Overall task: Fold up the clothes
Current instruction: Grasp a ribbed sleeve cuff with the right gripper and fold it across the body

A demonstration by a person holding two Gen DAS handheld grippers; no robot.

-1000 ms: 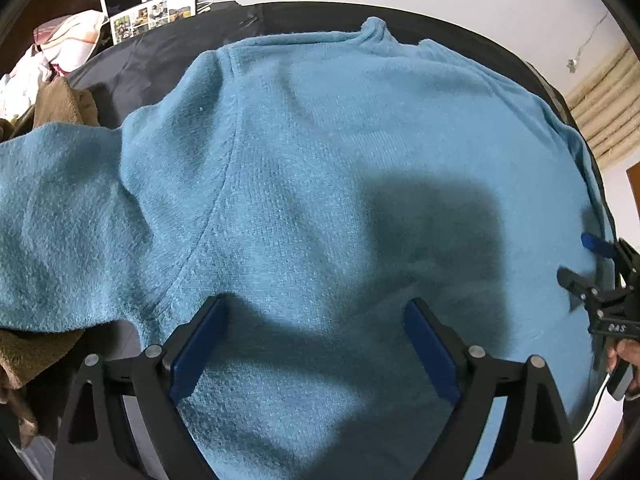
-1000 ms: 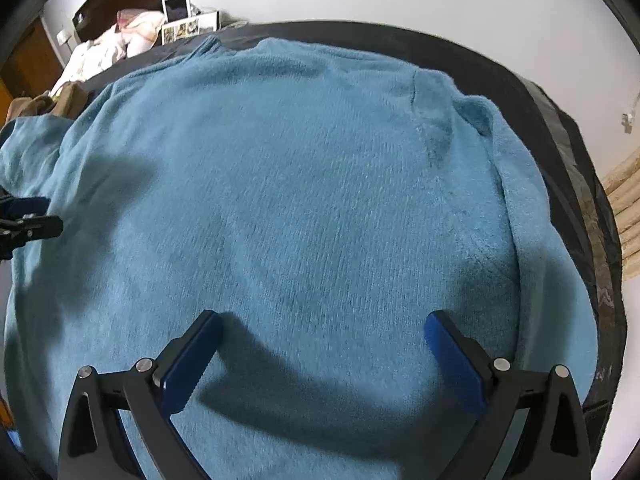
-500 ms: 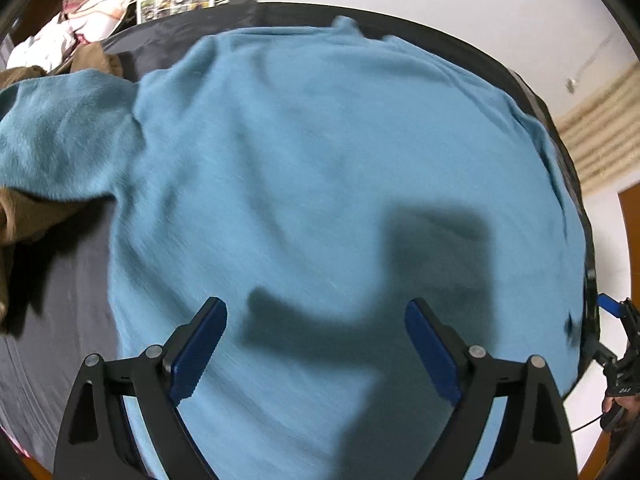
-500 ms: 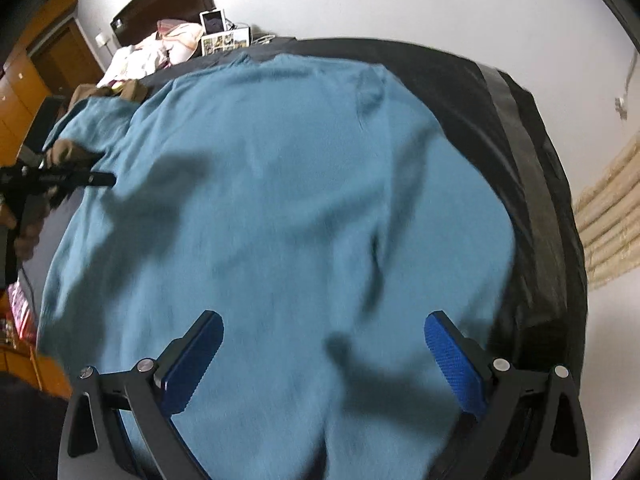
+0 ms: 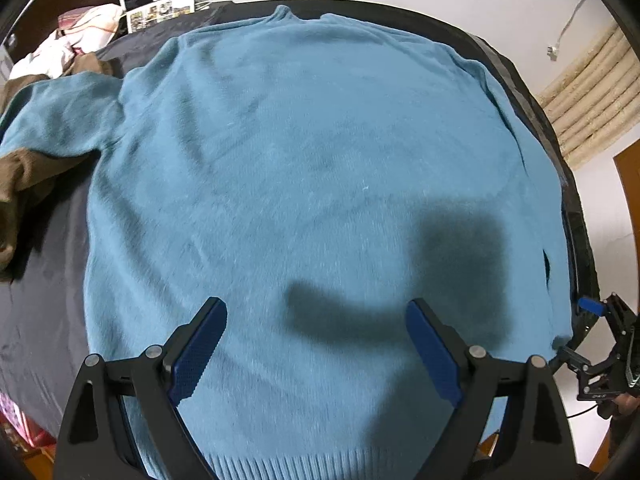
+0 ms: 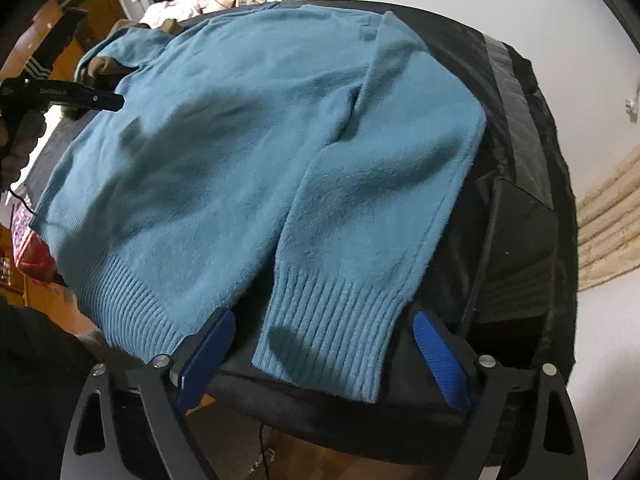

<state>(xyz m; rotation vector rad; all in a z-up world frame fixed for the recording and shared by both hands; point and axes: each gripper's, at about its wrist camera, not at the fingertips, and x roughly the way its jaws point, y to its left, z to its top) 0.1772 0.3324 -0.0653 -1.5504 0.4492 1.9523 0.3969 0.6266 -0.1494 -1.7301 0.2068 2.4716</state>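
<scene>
The blue sweater (image 5: 320,184) lies flat on the dark table (image 6: 516,240), collar at 12 o'clock. Left gripper (image 5: 316,354) hovers, jaws apart, empty. Right gripper (image 6: 324,360), jaws just narrowing, brackets the sleeve cuff (image 6: 328,332) without contact, positioned for a grasp.

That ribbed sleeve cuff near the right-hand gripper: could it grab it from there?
Probably yes. The cuff lies flat between the right gripper's open jaws, nothing covering it; the jaws have just been closing.

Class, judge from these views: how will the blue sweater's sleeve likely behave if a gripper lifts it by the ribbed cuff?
The sleeve already drapes over the table edge, so probably floppy. Its fuzzy knit likely grips rather than slips. The cuff may stretch.
</scene>
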